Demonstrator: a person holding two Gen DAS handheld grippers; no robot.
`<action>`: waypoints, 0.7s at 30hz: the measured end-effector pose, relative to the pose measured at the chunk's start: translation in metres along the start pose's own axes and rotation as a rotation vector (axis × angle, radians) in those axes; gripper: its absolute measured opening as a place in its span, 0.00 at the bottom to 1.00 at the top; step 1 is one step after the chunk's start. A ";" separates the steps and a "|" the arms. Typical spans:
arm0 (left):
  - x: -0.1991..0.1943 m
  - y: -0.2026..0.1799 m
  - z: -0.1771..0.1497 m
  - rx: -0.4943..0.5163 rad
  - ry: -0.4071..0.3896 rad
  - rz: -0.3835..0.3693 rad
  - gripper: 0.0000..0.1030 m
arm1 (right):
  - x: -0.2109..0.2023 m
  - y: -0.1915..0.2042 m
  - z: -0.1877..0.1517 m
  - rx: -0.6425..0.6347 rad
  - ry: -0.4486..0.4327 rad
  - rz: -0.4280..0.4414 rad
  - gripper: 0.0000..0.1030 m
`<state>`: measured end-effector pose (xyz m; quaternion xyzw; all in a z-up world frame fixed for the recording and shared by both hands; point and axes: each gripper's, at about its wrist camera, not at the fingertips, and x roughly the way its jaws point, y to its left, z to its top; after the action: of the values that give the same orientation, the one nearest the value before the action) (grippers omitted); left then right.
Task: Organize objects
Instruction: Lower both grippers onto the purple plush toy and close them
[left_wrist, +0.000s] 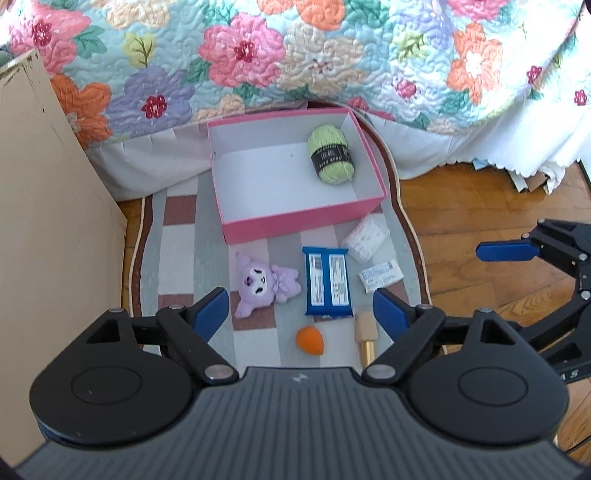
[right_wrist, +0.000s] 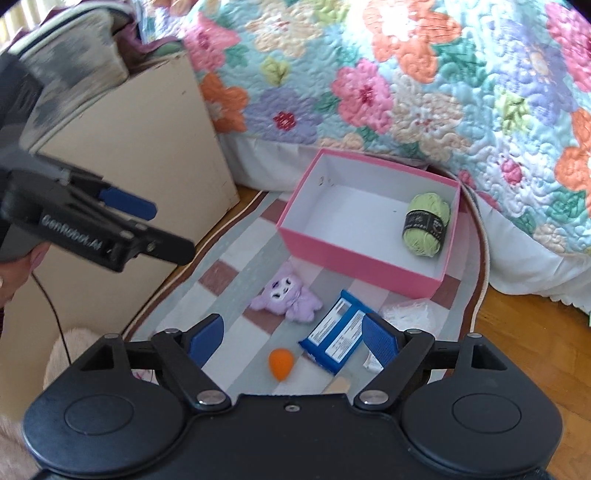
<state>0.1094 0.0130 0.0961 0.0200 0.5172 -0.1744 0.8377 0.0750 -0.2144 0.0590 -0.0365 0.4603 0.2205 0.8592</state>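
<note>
Left gripper (left_wrist: 301, 308) spread wide, nothing between the blue pads, hovering above a striped rug (left_wrist: 177, 236). Right gripper (right_wrist: 293, 334) likewise wide and empty, over the same rug. Just beyond the fingertips: orange egg-shaped sponge (left_wrist: 308, 338), blue packet (left_wrist: 327, 282), purple plush toy (left_wrist: 264, 282), small white printed pack (left_wrist: 380, 275), white crinkled bag (left_wrist: 365, 236), a tan-and-gold tube (left_wrist: 365, 338), all loose on the rug. Farther out, open pink box (left_wrist: 295, 221) holding a green yarn ball (left_wrist: 332, 153) near its right wall. Behind, floral quilt (left_wrist: 295, 55); at left, beige cabinet (left_wrist: 44, 206).
</note>
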 end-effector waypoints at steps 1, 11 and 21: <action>0.002 -0.001 -0.003 0.008 0.009 0.004 0.83 | 0.001 0.003 -0.002 -0.019 0.002 -0.006 0.83; 0.027 0.006 -0.015 0.011 0.058 0.011 0.86 | 0.027 0.014 -0.016 -0.096 0.044 0.037 0.85; 0.079 0.044 -0.024 -0.060 0.082 0.046 0.87 | 0.079 0.015 -0.033 -0.122 -0.013 0.134 0.86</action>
<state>0.1346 0.0382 0.0096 0.0137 0.5555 -0.1387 0.8198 0.0813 -0.1822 -0.0212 -0.0565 0.4419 0.3051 0.8417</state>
